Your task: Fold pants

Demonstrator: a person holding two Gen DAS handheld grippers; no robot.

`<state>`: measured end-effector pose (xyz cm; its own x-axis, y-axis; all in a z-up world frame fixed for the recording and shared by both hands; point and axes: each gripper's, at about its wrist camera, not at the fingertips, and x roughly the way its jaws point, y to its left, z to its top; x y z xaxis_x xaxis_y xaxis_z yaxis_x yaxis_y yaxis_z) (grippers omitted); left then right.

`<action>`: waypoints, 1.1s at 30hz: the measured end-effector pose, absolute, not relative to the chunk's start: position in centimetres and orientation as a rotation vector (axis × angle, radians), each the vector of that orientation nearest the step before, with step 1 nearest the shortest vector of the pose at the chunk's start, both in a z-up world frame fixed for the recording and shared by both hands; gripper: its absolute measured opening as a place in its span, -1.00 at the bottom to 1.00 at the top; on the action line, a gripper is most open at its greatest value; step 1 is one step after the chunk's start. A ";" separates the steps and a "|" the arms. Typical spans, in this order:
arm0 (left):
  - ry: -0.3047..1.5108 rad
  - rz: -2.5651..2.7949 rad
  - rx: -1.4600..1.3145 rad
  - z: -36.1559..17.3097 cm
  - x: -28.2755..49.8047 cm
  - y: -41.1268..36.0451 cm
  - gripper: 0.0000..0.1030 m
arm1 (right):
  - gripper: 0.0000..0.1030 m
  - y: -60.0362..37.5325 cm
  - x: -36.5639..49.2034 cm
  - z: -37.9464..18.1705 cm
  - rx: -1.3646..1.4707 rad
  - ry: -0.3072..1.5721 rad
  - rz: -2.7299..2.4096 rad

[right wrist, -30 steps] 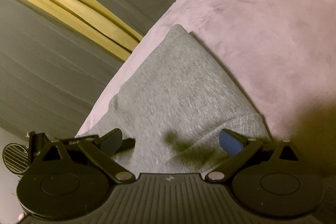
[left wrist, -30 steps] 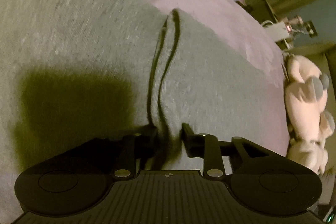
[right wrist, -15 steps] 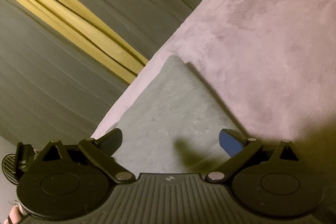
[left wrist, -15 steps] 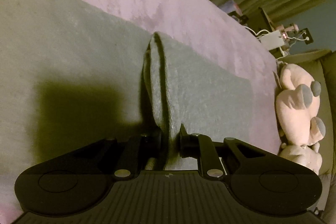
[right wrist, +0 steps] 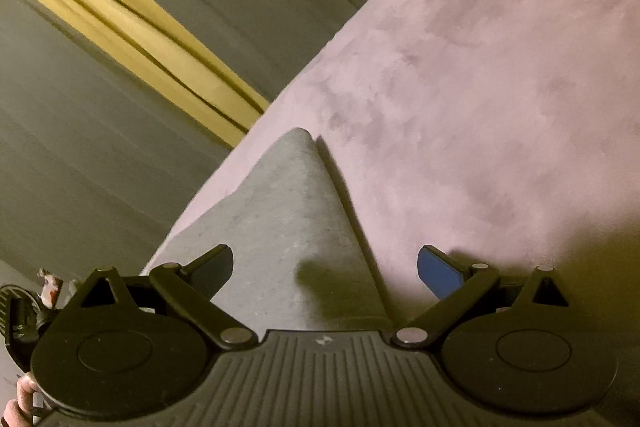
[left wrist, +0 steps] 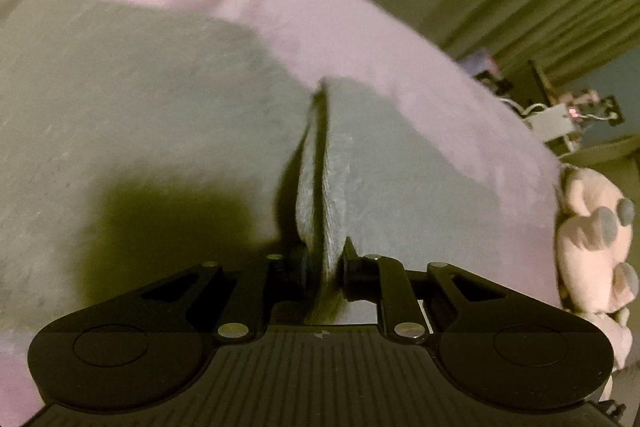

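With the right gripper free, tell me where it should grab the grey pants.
Probably the grey pants' straight folded edge between the open right gripper's fingers, approached from above. It lies flat on the pink bedspread, so one finger must slide underneath.

I see a pink bedspread [right wrist: 480, 87] under dim warm light, grey-green curtains [right wrist: 100, 155] with a yellow strip [right wrist: 132, 27] behind it, and a plush toy [left wrist: 596, 247] at the bed's edge.
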<state>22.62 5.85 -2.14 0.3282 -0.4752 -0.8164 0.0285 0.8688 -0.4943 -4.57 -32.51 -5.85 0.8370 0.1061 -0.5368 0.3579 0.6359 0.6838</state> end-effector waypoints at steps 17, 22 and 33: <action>1.103 -0.372 -0.497 -5.2 15.4 10.4 0.65 | 0.92 -31.4 -3.2 -6.4 0.896 0.690 -0.076; 1.068 -0.325 -0.718 -5.4 14.3 13.1 0.68 | 0.92 -30.2 -2.5 -6.5 0.822 0.728 -0.170; 1.071 -0.298 -0.958 -7.1 14.0 15.8 0.68 | 0.93 -26.8 2.2 -7.7 0.543 0.819 -0.106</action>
